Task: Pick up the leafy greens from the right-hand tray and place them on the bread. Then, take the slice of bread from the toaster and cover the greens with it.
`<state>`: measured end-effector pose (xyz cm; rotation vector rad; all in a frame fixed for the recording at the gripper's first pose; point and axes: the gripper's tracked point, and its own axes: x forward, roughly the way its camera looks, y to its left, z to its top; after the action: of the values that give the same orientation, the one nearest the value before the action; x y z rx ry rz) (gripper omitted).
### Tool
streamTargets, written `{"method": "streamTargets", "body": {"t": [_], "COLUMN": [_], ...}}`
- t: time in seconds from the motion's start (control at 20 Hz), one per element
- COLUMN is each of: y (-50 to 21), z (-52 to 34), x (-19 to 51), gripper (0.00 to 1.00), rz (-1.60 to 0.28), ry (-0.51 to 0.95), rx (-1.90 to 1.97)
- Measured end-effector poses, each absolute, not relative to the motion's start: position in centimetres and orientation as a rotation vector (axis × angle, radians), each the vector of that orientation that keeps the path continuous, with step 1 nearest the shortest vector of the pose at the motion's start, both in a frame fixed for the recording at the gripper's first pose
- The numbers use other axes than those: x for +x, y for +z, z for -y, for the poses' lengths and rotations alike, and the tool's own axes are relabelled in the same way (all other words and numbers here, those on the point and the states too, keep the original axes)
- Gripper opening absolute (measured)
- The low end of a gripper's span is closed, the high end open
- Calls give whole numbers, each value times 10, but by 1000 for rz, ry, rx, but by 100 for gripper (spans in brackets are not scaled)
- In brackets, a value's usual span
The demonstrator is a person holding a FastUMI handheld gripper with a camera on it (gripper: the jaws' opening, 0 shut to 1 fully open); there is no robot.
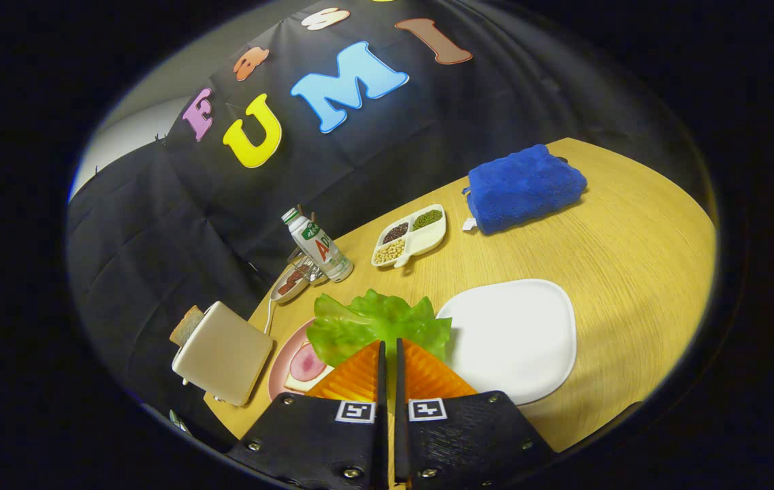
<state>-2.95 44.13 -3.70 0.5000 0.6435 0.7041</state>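
We find no legible wording: the sole signs are two square coded markers, one on each finger of the gripper, whose fingers press together on the leafy greens at 12 o'clock.

Blue towel lies at far side of the surface; divided dish of beans beside tilted bottle.

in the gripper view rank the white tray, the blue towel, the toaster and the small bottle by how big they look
1. white tray, nearest the jaws, which grip the leafy greens
2. blue towel and toaster: alike, unranked
3. bottle
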Motion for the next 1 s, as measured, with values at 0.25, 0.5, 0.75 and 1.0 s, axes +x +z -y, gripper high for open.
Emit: {"method": "streamTargets", "body": {"t": [0.25,0.5,0.75,1.0], "y": [-19,-14,-22,-37], "z": [-475,-518,-544,-558], "x": [-38,-53,-62,-71], "gripper": [4,4,4,4], "rz": [-599,-577,-566,-579], "ry": [762,828,824,795], "rx": [453,390,322,269]}}
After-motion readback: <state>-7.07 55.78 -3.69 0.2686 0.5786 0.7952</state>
